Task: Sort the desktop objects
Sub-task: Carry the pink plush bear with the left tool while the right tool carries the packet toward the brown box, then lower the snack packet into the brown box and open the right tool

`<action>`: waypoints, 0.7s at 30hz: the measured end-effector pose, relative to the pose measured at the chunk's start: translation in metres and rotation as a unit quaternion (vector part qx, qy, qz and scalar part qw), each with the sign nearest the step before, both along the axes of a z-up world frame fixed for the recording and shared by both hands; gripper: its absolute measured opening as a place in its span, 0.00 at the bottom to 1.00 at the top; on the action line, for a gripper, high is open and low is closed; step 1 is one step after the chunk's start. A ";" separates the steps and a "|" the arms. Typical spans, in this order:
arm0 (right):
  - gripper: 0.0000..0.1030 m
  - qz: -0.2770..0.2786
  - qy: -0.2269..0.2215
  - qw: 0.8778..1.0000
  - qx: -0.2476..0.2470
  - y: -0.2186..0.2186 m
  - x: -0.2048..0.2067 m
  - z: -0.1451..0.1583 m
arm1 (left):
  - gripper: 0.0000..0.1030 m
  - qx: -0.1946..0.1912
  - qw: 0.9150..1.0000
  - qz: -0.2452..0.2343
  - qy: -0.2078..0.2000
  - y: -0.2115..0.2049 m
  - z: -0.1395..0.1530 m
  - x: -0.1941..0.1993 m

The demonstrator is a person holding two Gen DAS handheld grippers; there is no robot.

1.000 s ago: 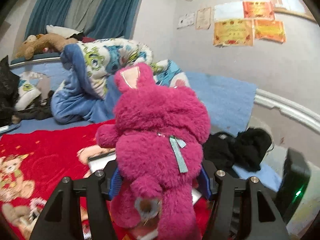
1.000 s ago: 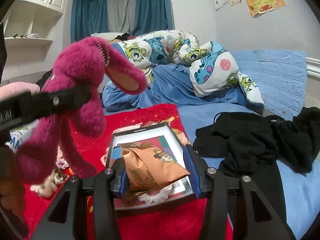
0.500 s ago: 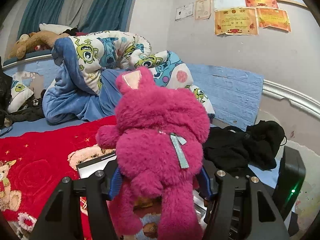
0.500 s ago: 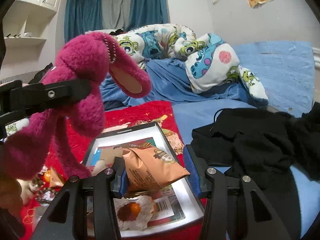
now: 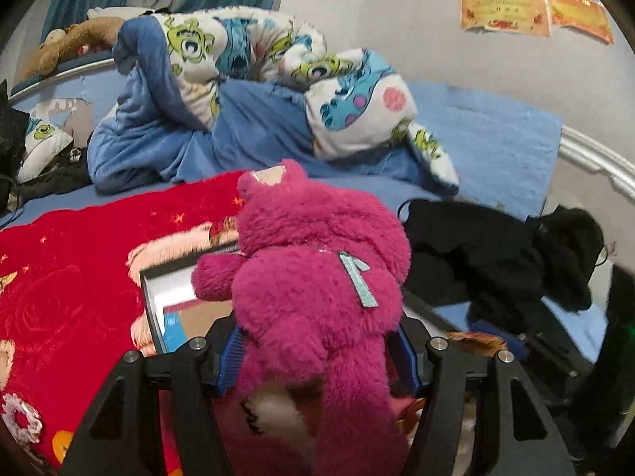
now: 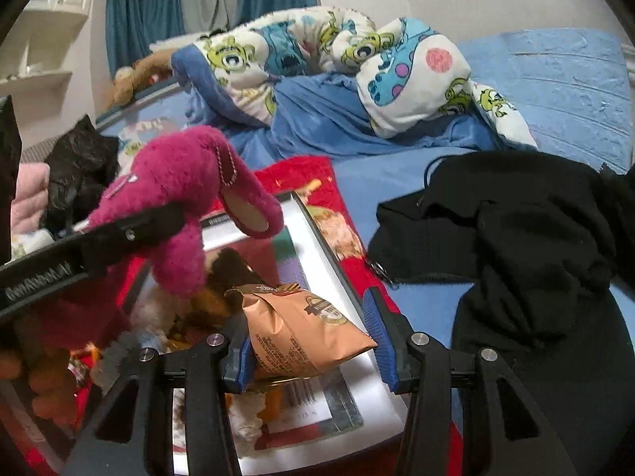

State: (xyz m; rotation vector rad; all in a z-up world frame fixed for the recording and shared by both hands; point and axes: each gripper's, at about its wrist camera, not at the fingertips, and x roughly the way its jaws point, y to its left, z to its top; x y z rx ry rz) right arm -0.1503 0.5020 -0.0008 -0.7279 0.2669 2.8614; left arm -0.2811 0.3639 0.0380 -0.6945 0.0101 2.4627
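Observation:
My left gripper (image 5: 317,353) is shut on a magenta plush bear (image 5: 317,277) and holds it above a white, dark-rimmed box (image 5: 166,289) on the red blanket. The bear also shows at the left of the right wrist view (image 6: 186,182), with the left gripper's finger across it. My right gripper (image 6: 313,345) is shut on a tan snack packet (image 6: 301,329) and holds it over the same box (image 6: 313,230). Several small toys and snacks (image 6: 190,317) lie in the box under the bear.
A red teddy-print blanket (image 5: 71,261) covers the near bed. A black garment (image 6: 516,246) lies right of the box on the blue sheet. A monster-print duvet (image 5: 254,55) is heaped behind. A brown plush (image 5: 67,43) lies on the far ledge.
Both grippers have come down and forward over the box. The bear sits lower over it and more of the box's contents show. Both grips are unchanged.

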 end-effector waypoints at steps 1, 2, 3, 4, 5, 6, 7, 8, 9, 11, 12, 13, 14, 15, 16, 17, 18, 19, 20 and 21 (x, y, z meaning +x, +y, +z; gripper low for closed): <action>0.45 -0.001 -0.002 1.000 0.003 -0.001 0.000 -0.001 | 0.61 0.001 1.000 -0.001 -0.006 0.000 -0.003 -0.001; 0.45 -0.001 -0.002 1.000 0.005 -0.001 0.001 -0.001 | 0.61 0.002 1.000 0.001 -0.016 -0.002 -0.005 -0.004; 0.45 -0.001 -0.003 1.000 0.008 -0.002 0.001 -0.001 | 0.62 -0.001 1.000 0.004 -0.029 -0.002 -0.007 -0.007; 0.46 -0.003 -0.006 1.000 0.012 -0.003 0.000 -0.001 | 0.63 -0.009 0.999 0.004 -0.046 0.000 -0.011 -0.012; 0.46 -0.005 -0.008 1.000 0.015 -0.004 0.000 -0.001 | 0.63 -0.013 0.998 0.007 -0.061 0.001 -0.015 -0.015; 0.46 -0.006 -0.010 1.000 0.019 -0.005 -0.001 -0.002 | 0.63 -0.013 0.997 0.010 -0.072 0.001 -0.020 -0.018; 0.46 -0.006 -0.014 1.000 0.026 -0.006 -0.001 -0.002 | 0.64 -0.010 0.997 0.010 -0.077 0.000 -0.021 -0.020; 0.46 -0.006 -0.016 0.999 0.031 -0.007 -0.001 -0.002 | 0.64 -0.006 0.997 0.010 -0.080 -0.001 -0.022 -0.021; 0.46 -0.007 -0.018 0.999 0.036 -0.009 -0.002 -0.002 | 0.64 -0.006 0.996 0.012 -0.084 -0.001 -0.023 -0.022; 0.46 -0.010 -0.024 0.999 0.046 -0.011 -0.003 -0.003 | 0.64 -0.018 0.996 0.015 -0.081 0.002 -0.025 -0.021; 0.46 -0.012 -0.026 0.998 0.052 -0.012 -0.004 -0.003 | 0.64 -0.024 0.997 0.015 -0.078 0.004 -0.025 -0.019; 0.46 -0.014 -0.028 0.998 0.058 -0.014 -0.004 -0.003 | 0.64 -0.037 0.997 0.013 -0.071 0.008 -0.025 -0.016; 0.46 -0.016 -0.031 0.997 0.067 -0.017 -0.005 -0.004 | 0.64 -0.047 0.997 0.013 -0.066 0.011 -0.024 -0.015; 0.47 -0.018 -0.034 0.996 0.076 -0.019 -0.006 -0.004 | 0.64 -0.059 0.996 0.014 -0.058 0.015 -0.024 -0.012; 0.47 -0.020 -0.037 0.996 0.083 -0.021 -0.007 -0.005 | 0.64 -0.064 0.996 0.015 -0.054 0.016 -0.023 -0.011; 0.47 -0.022 -0.039 0.995 0.089 -0.023 -0.008 -0.005 | 0.64 -0.068 0.996 0.016 -0.050 0.016 -0.022 -0.010; 0.47 -0.023 -0.040 0.995 0.093 -0.024 -0.009 -0.006 | 0.64 -0.069 0.996 0.018 -0.049 0.016 -0.021 -0.010; 0.47 -0.024 -0.041 0.994 0.098 -0.026 -0.009 -0.006 | 0.64 -0.068 0.996 0.018 -0.049 0.016 -0.019 -0.010; 0.48 -0.025 -0.042 0.994 0.101 -0.026 -0.009 -0.007 | 0.64 -0.066 0.996 0.016 -0.050 0.015 -0.019 -0.010; 0.48 -0.025 -0.042 0.993 0.104 -0.027 -0.010 -0.007 | 0.64 -0.062 0.997 0.016 -0.052 0.014 -0.020 -0.010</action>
